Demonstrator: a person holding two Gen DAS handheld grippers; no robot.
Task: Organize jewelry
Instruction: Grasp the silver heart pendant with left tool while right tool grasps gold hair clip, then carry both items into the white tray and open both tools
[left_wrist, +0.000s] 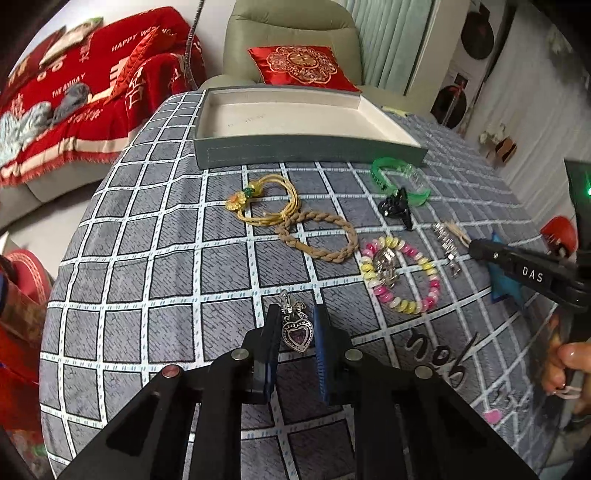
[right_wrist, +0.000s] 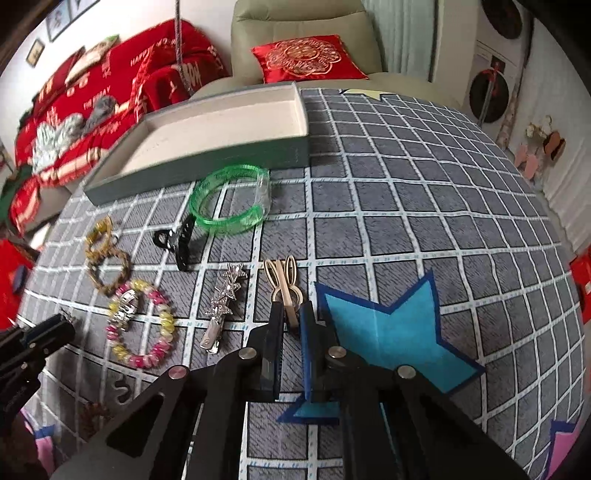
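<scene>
On the checked cloth, nearest first:
Left gripper: jaws drawn in on the heart pendant, pinching it from both sides.
Heart pendant: lies on the tablecloth between the pads, long axis running away from the camera, heart end near, bow and loop end far.
Right gripper: fingers pressed together on the near end of the rabbit clip.
Rabbit clip: beige, flat on the cloth just left of the blue star patch, long axis near to far, ears pointing away toward the box.
Star hair clip: silver, beside the rabbit clip on its left, tilted, stars at the far end.
Bead bracelet: pink and yellow ring with a silver claw clip lying on its left edge.
Braided ring: tan, touching the yellow cord bracelet behind it.
Black claw clip: just in front of the green bangle.
Box: grey-green outside, cream inside, at the far edge of the table, nothing in it.
</scene>
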